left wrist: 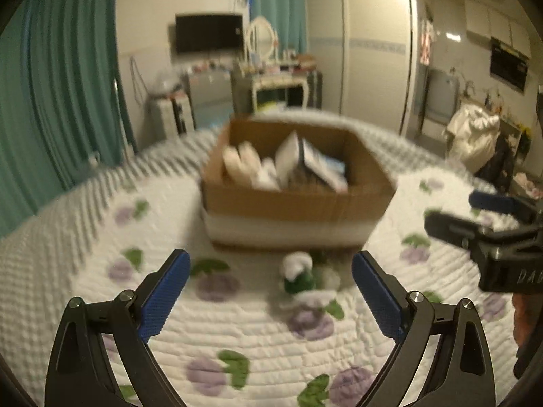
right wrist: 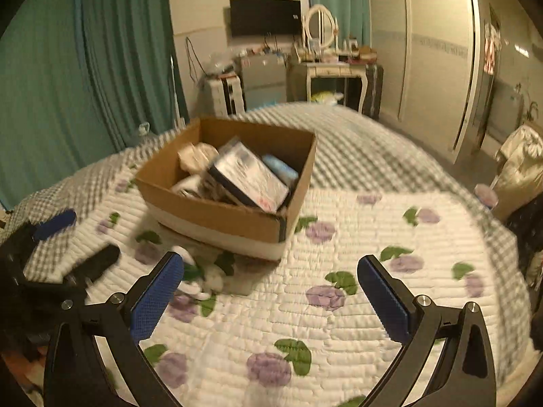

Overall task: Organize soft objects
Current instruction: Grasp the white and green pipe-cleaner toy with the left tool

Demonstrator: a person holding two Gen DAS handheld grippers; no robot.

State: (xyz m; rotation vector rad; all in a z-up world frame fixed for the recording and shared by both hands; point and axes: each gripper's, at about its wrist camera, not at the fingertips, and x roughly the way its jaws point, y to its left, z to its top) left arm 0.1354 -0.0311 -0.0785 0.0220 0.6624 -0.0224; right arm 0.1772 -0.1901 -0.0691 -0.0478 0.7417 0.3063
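The room is looking dim and yellowish in both views. The cardboard box (left wrist: 298, 183) and the quilt (left wrist: 237, 322) are showing up blurry. Straight lines are bending near the dark round edges.

The white quilted bedspread (right wrist: 339, 322) carries purple flowers with green leaves, and beyond it lies a grey-and-white checked blanket (right wrist: 356, 142). The brown cardboard box (left wrist: 298, 203) has a white band along its base. The small plush toy (left wrist: 298, 273) is white and dark green — blurred. Teal pleated curtains (right wrist: 85, 84) hang behind; both black grippers — left (left wrist: 271, 291), right (right wrist: 271, 291) — have blue textured pads.
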